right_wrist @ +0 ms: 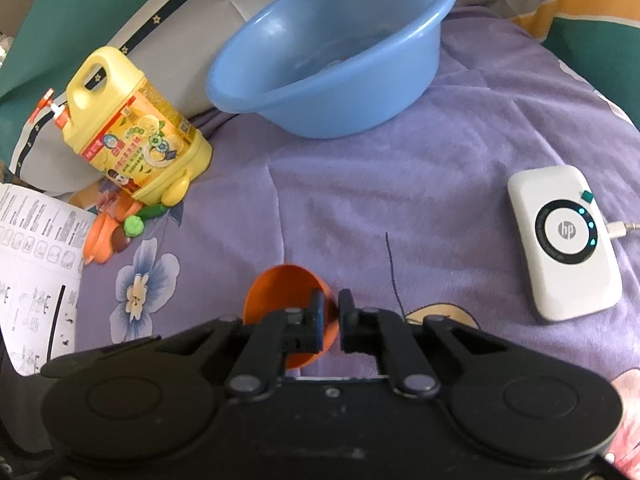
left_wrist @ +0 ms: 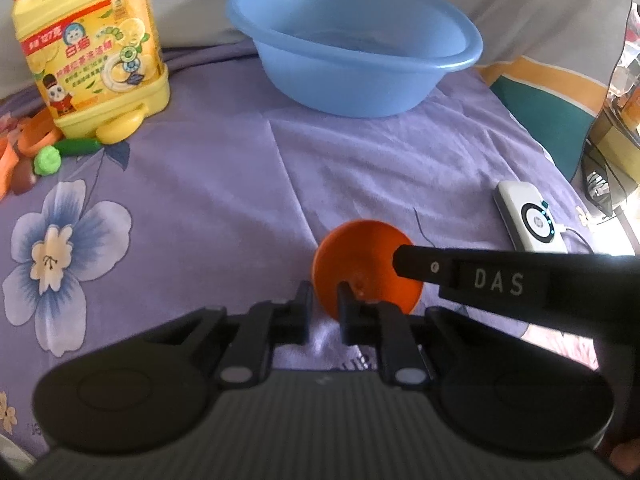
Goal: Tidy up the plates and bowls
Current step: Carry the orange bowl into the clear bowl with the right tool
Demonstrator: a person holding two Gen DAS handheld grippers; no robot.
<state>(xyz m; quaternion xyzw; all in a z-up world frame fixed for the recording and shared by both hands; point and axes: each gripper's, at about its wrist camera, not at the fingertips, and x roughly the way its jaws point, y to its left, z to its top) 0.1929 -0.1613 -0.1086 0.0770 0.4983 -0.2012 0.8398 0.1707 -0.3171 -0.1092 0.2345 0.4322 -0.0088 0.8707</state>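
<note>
A small orange bowl (left_wrist: 360, 256) (right_wrist: 280, 292) is held on its side just above the purple floral sheet (left_wrist: 200, 184). My left gripper (left_wrist: 325, 300) is shut on its left rim, one finger inside and one outside. My right gripper (right_wrist: 330, 308) is shut on the opposite rim; its finger (left_wrist: 416, 262) reaches in from the right in the left wrist view. A large empty blue basin (left_wrist: 352, 44) (right_wrist: 332, 52) stands behind at the back of the sheet.
A yellow detergent jug (left_wrist: 92, 48) (right_wrist: 136, 136) stands at the back left, with orange, green and yellow toy pieces (left_wrist: 48, 156) (right_wrist: 120, 228) at its foot. A white HP power bank (left_wrist: 528, 216) (right_wrist: 564, 240) lies on the right. A printed paper sheet (right_wrist: 36, 272) lies far left.
</note>
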